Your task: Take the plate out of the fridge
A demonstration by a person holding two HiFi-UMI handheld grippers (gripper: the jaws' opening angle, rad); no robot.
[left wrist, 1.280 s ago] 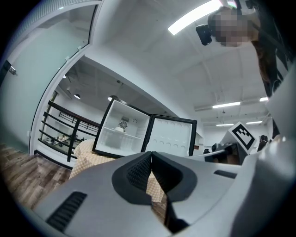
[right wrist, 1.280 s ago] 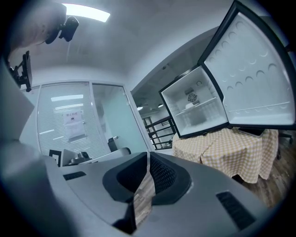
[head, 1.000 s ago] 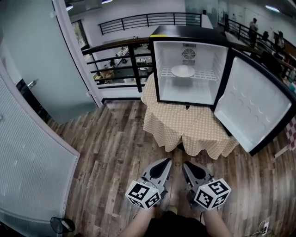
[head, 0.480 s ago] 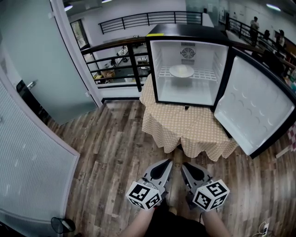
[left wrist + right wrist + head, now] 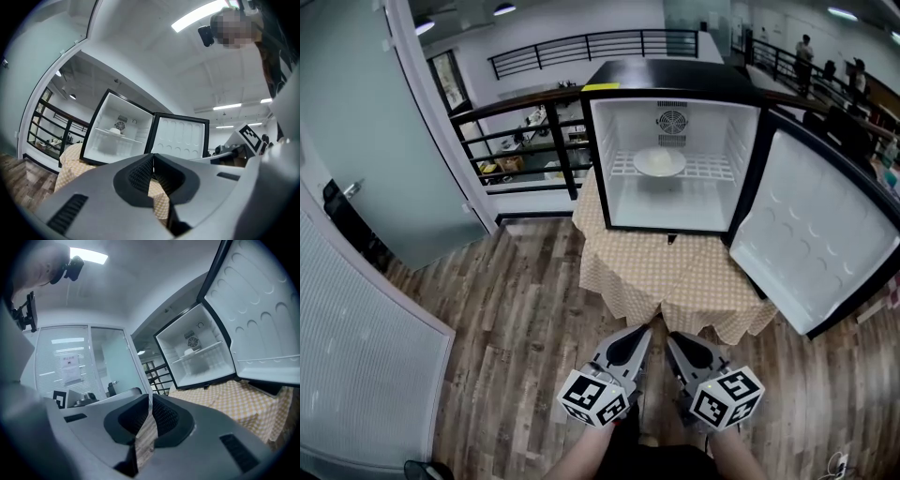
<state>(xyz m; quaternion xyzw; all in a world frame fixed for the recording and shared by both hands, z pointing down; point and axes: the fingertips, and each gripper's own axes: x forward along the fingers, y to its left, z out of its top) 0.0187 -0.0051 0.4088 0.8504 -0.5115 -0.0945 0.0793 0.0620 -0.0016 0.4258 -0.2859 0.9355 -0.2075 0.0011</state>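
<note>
Left gripper (image 5: 641, 329) and right gripper (image 5: 671, 337) side by side, low and well short of the fridge (image 5: 675, 73), jaws of each closed tip to tip on nothing. White plate (image 5: 659, 162) on the fridge's wire shelf (image 5: 712, 169), door (image 5: 811, 234) swung wide. Paper notice (image 5: 71, 369) on glass left of the fridge, print too small to read.
</note>
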